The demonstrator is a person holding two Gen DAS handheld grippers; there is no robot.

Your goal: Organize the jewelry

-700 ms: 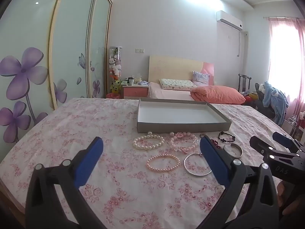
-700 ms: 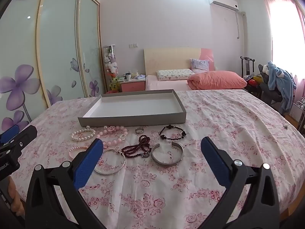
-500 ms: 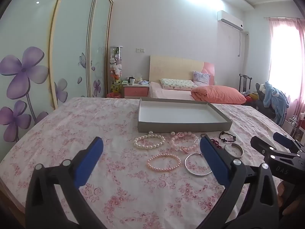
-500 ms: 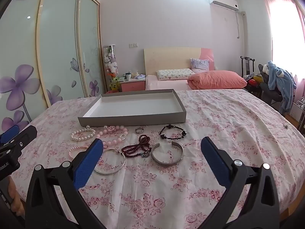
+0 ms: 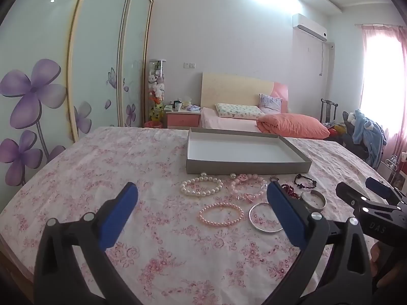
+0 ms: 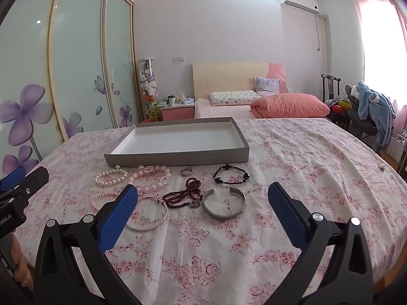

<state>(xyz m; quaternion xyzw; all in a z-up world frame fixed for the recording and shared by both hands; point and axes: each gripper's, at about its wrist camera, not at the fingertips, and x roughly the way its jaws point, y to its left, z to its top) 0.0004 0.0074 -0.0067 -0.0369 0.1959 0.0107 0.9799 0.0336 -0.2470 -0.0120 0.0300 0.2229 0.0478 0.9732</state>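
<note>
Left wrist view: the left gripper hangs above the counter, which carries a pink floral cloth; its jaws stand wide and hold nothing. The pink bead bracelet lies flat between the jaws, toward the right one, not touched. The thin silver bangle lies just beside it, partly hidden by the right jaw.

Right wrist view: the right gripper also has its jaws spread wide, holding nothing. The wide silver cuff and the dark red bead strand lie between them on the cloth.

Count of pieces on the cloth, eight: one white pearl bracelet, one pink chunky bead bracelet, one pink bead bracelet, one thin silver bangle, one dark red bead strand, one wide silver cuff, one black bead bracelet, one small ring.

One grey tray with a white floor stands just behind the pieces, nothing in it. The pieces lie in a loose group in front of its near wall, with no object between them and either gripper.

Beyond the counter: a bed with an orange duvet, and a pink bedside cabinet.
</note>
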